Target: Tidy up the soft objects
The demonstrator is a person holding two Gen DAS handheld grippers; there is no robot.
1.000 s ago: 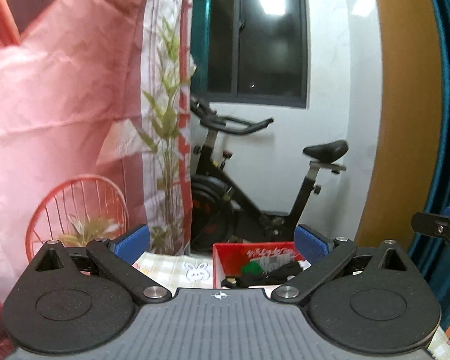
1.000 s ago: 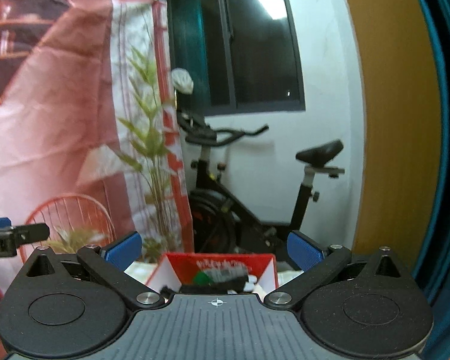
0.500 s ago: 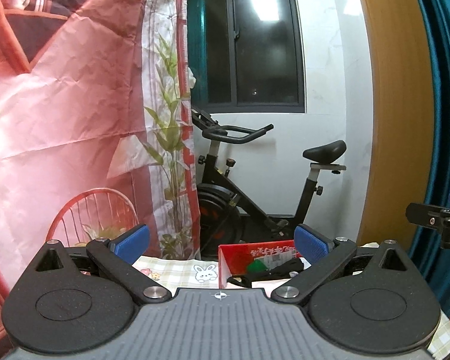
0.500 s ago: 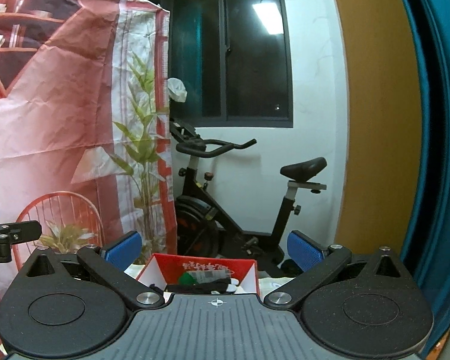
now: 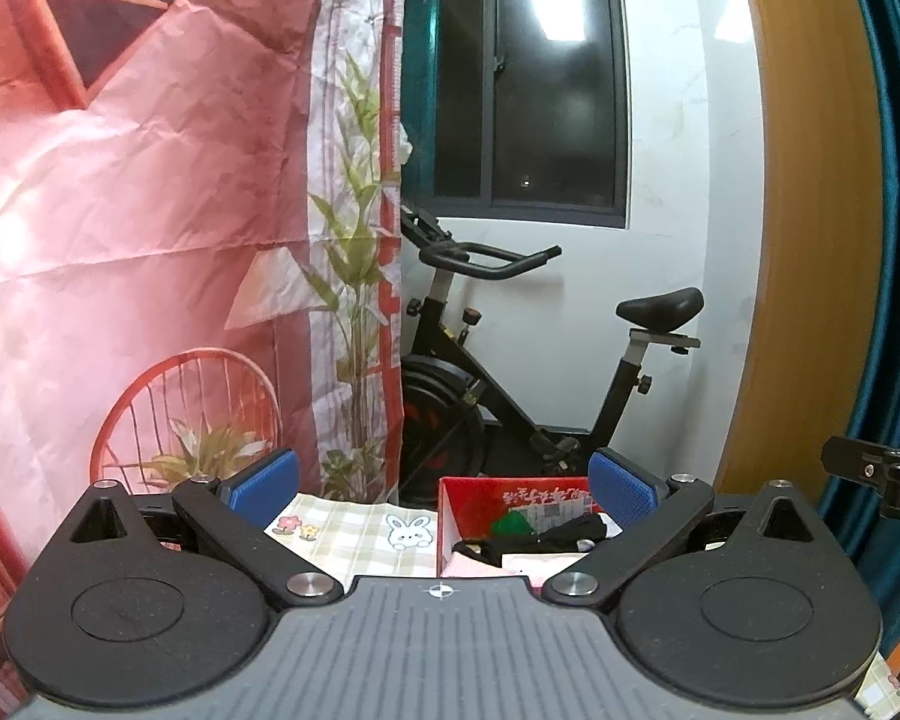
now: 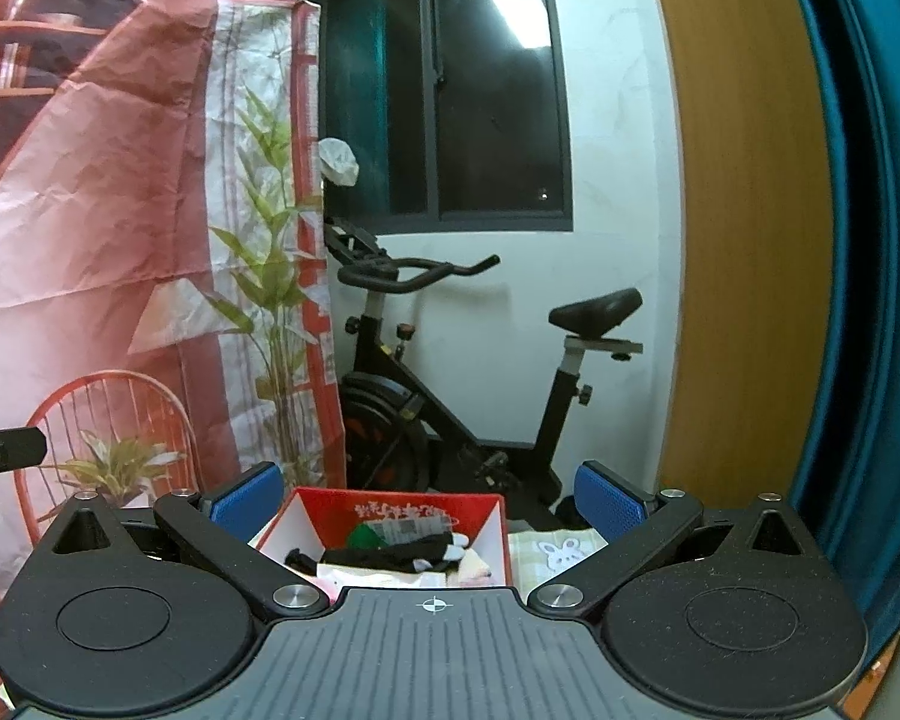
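Behind the work surface hang a pink printed backdrop [image 5: 120, 210] at left and, further right, an exercise bike [image 5: 510, 372]. Checked tablecloth [image 5: 354, 531] lies near. Left gripper [image 5: 444, 489] is spread wide, holding nothing. Red box [image 6: 390, 516] — with dark and pale soft items [image 6: 402, 555] inside — now shows more of its interior than a second ago (both views tilted down). Right gripper [image 6: 429, 501] is likewise agape and empty; a pick from the box looks imminent.

Red box [image 6: 498, 531] walls ring socks [image 6: 390, 555]; top open; backdrop [image 5: 150, 210] close left.
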